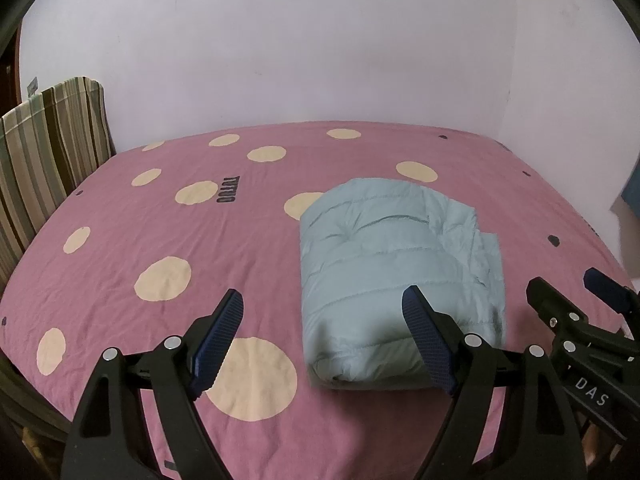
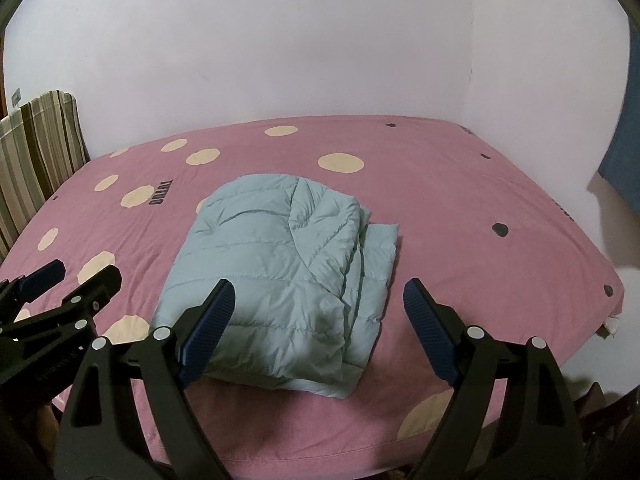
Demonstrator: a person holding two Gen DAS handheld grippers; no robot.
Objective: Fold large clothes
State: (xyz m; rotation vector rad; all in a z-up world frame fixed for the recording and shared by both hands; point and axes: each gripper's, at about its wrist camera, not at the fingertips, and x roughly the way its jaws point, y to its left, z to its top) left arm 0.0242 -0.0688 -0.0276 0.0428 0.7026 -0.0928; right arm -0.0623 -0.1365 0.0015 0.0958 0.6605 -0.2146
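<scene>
Pale blue-green quilted puffer jacket (image 1: 394,264) lies folded into a thick rectangular bundle on the pink bedsheet (image 1: 224,240), which has cream dots and some small dark dots. Bundle sits toward the near edge of the bed, roughly mid-width, w/ layered edges stacked on its right side and a rounded fold on its left.

Left gripper (image 1: 324,344) hovers above the near edge of the bed, jaws spread wide, nothing between them. Its blue-padded fingers (image 1: 218,344) point fwd; the right-hand finger overlaps the near left part of the jacket in the left wrist view, but whether it touches the fabric can't be told. Jacket lies ahead and mostly right of this gripper's centre line.

Right gripper (image 2: 316,336) also wide apart and empty, hanging over the near end of the bundle. In the right wrist view the jacket (image 2: 280,280) lies straight ahead, its near end showing between the two fingers, left finger overlapping the near left corner; contact not clear. Each gripper shows at the edge of the other's view, so the two are side by side, close together.

Striped fabric (image 1: 44,148) in green, brown and cream stands at the far left of the bed against a plain white wall (image 1: 280,40). Dark blue thing (image 2: 624,148) at right edge, too cropped to ID
</scene>
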